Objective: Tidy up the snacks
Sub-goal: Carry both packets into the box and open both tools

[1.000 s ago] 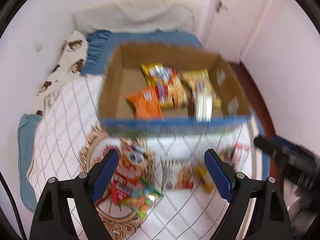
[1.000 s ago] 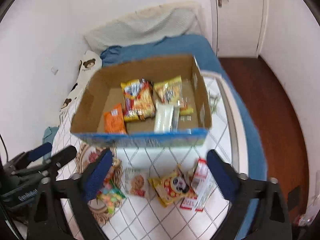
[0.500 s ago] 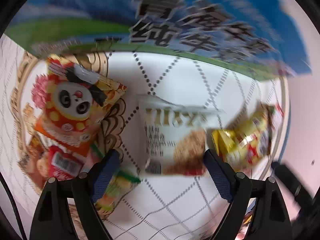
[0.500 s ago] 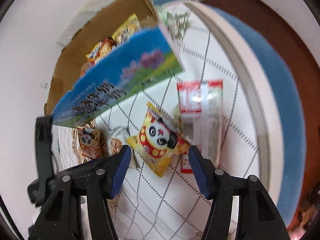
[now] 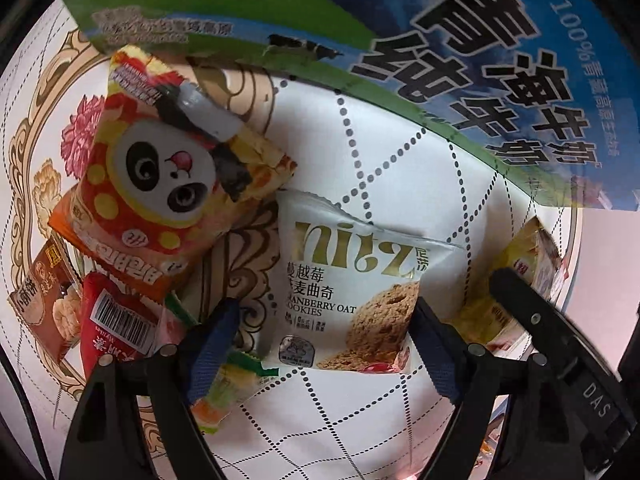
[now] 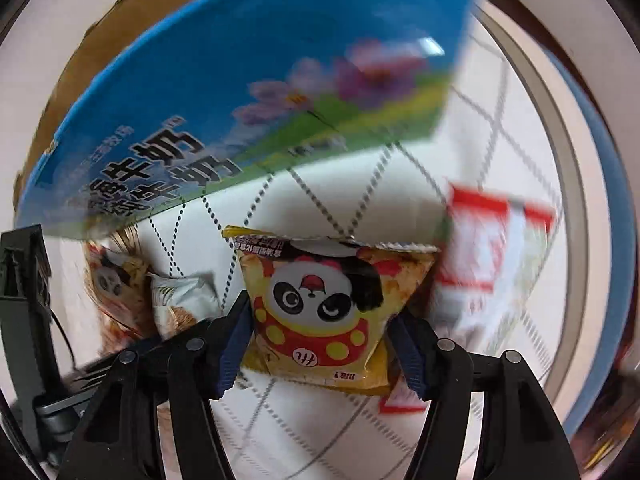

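Between each open claw's fingers lies one packet: cookie packet [image 5: 340, 288] left, panda packet [image 6: 324, 308] right.

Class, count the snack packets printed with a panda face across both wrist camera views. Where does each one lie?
2. A red panda packet lies left of the white cookie packet; a yellow panda packet sits between the right gripper fingers. Others may be hidden.

A white quilted bedspread [image 6: 472, 168] with a dotted diamond pattern is seen filling most of both views, with a gold scroll and pink flower print [image 5: 44, 148] showing at the left. A blue sheet [image 6: 608, 184] is seen along the right edge, with dark brown floor [image 6: 560, 32] glimpsed beyond it, all pretty blurry
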